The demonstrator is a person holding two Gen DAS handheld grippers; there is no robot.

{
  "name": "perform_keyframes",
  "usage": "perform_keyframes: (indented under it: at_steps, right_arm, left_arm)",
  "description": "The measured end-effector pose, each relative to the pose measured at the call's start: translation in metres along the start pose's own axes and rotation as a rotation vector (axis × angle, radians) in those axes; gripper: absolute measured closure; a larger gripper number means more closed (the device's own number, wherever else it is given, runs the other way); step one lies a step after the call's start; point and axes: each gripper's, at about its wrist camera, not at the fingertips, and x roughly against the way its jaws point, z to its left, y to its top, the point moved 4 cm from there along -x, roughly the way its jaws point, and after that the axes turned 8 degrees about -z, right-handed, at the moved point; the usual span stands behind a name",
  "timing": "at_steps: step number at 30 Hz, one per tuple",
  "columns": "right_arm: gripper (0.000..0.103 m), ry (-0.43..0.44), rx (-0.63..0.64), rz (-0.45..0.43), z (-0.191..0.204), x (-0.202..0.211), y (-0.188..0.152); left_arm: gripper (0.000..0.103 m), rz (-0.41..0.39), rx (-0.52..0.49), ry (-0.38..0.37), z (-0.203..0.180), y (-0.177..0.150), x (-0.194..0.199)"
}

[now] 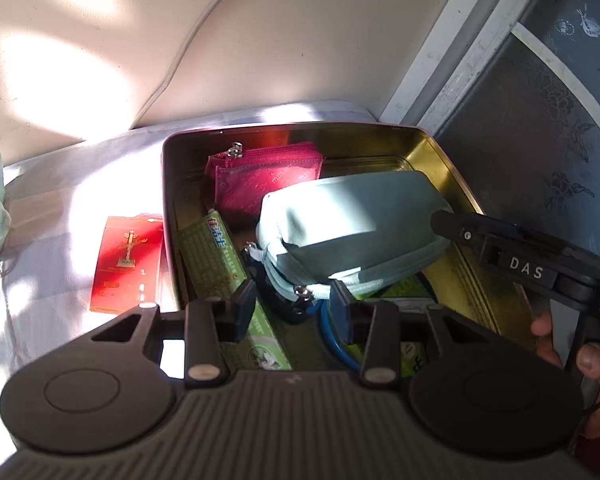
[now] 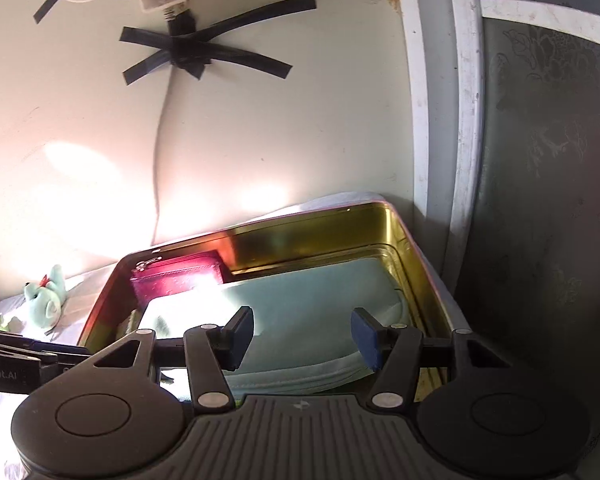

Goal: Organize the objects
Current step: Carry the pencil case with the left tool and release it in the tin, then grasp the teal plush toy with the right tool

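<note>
A gold-lined metal tin (image 1: 452, 160) sits on a white cloth against the wall. It holds a pale green zip pouch (image 1: 352, 220), a magenta coin purse (image 1: 260, 176), a green box (image 1: 216, 256) and a blue cable (image 1: 332, 336). My left gripper (image 1: 294, 306) is open, its pads either side of the pouch's near zip end. My right gripper (image 2: 302, 338) is open just above the same pouch (image 2: 320, 304); it also shows in the left wrist view (image 1: 520, 256). The purse shows behind in the right wrist view (image 2: 176, 280), inside the tin (image 2: 412, 248).
A red flat pack (image 1: 128, 264) lies on the cloth left of the tin. A small green plush toy (image 2: 46, 300) lies further left. A wall with a taped cable (image 2: 188, 52) and a white door frame (image 2: 464, 120) close off the back and right.
</note>
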Motion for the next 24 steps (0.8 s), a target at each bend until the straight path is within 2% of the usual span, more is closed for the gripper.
perform_keyframes:
  at_steps: [6, 11, 15, 19, 24]
  right_arm:
    - [0.053, 0.064, 0.018, 0.052, 0.032, 0.018, -0.018]
    - [0.053, 0.128, 0.054, 0.063, 0.066, 0.035, -0.027]
    - [0.053, 0.190, 0.099, 0.050, 0.099, 0.046, -0.028]
    - [0.053, 0.261, 0.144, 0.050, 0.138, 0.051, -0.031]
    - [0.053, 0.355, 0.241, 0.098, 0.203, 0.037, -0.045]
  left_arm:
    - [0.060, -0.024, -0.038, 0.011, 0.003, -0.023, 0.026]
    - [0.060, -0.051, -0.031, 0.052, 0.026, -0.040, 0.048]
    - [0.060, -0.038, 0.027, 0.110, 0.063, -0.055, 0.062]
    - [0.060, 0.023, 0.128, 0.211, 0.116, -0.079, 0.069]
    - [0.060, 0.075, 0.242, 0.313, 0.178, -0.106, 0.086]
